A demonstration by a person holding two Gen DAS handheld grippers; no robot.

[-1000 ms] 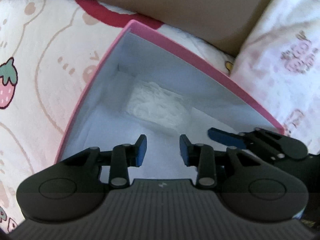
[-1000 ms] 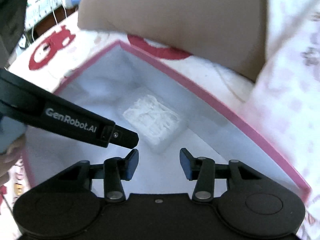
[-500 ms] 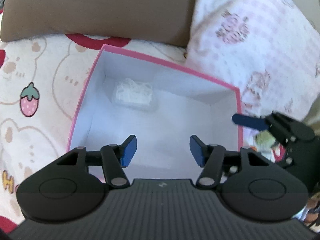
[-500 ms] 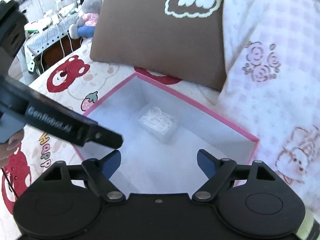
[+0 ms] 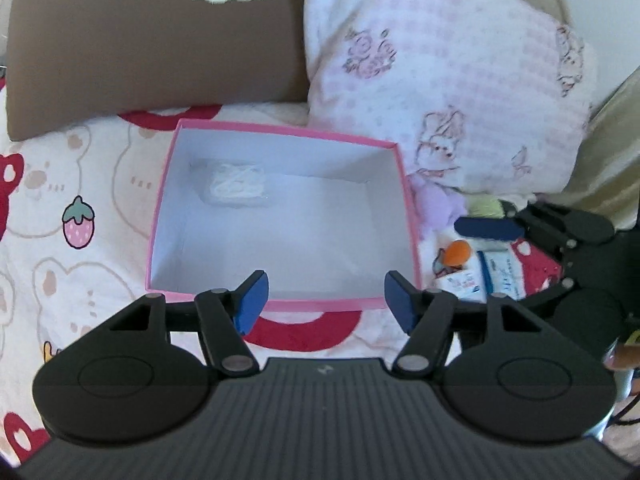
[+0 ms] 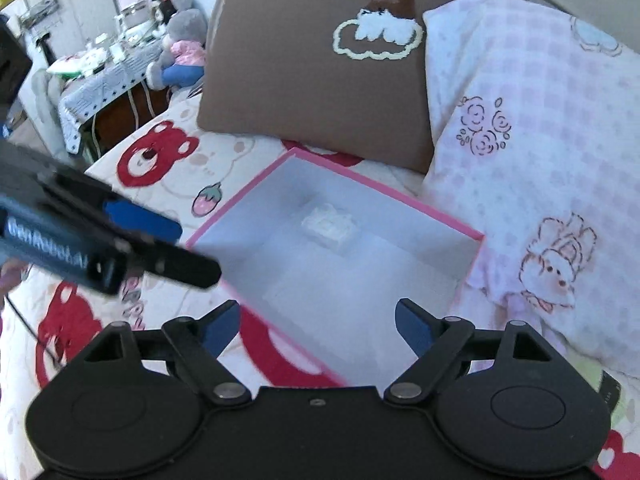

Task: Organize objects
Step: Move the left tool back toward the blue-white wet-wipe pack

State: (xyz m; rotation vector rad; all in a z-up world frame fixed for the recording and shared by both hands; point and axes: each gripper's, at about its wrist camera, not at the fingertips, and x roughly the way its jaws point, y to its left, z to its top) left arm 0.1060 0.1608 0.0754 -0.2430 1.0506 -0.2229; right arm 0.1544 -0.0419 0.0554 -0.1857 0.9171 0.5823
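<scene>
We hold both claws above the bed: the left claw (image 5: 324,300) is opening with nothing between its pads, and the right claw (image 6: 316,328) stands wide and empty. The pink box (image 5: 404,184) holds one clear packet (image 5: 238,184), while loose items (image 5: 460,256) lie just beside its right wall. Reaching there, our claws could collide or nudge the light box on the soft bedding.

A home bedroom, plainly: bed (image 5: 100,184) spread with a bear-and-strawberry sheet, brown pillow (image 6: 316,92) and pink checked pillow (image 6: 532,128) beyond the claws, plush toy (image 6: 180,56) and cluttered table (image 6: 104,68) far left.
</scene>
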